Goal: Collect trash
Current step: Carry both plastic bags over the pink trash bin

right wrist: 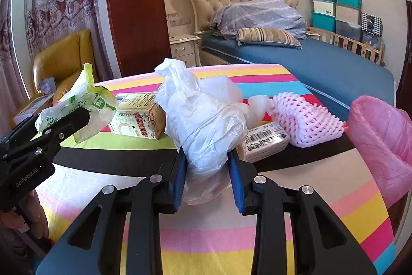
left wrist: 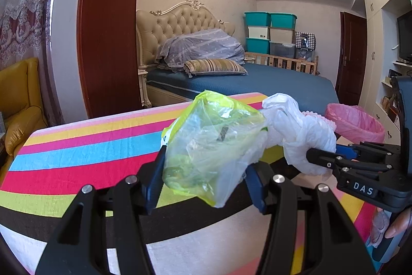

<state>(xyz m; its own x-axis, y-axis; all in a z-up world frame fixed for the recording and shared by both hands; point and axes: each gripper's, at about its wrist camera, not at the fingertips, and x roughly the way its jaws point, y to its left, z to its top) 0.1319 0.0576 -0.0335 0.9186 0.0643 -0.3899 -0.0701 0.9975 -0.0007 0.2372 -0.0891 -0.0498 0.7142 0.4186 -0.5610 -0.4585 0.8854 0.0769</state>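
Since both bags are thin film, they should weigh next to nothing, crush flat under the pads and slide out easily; best hold looks like a bunched wad, not a single loose flap. The left tongs (left wrist: 203, 187) are clamped on the green-yellow plastic bag (left wrist: 211, 146), blue pads pinching its lower crumpled part, most of it billowing up and forward of the tips. The right tongs (right wrist: 207, 172) are closed on the white plastic bag (right wrist: 203, 125), pads squeezing its wadded bottom, the rest standing up ahead of the tips with a bit of film hanging below.

Both bags sit over the striped bench (right wrist: 206, 236); can't tell if either is fully off the cloth. Beyond the right tongs lie a yellow carton (right wrist: 139, 117), a barcoded box (right wrist: 267, 141) and pink foam netting (right wrist: 309, 120), stiffer items, likely easier grips. The pink-lined bin (right wrist: 381, 141) is off to the right of the right tongs, at the bench edge, well apart from the left pair.

Pose: both tongs tilt down toward the bench, side by side, the left pair to the left of the right pair, tips angled slightly toward each other. A hand (left wrist: 399, 221) shows on the right handle.

Judged risk: film slipping out during the swing to the bin.
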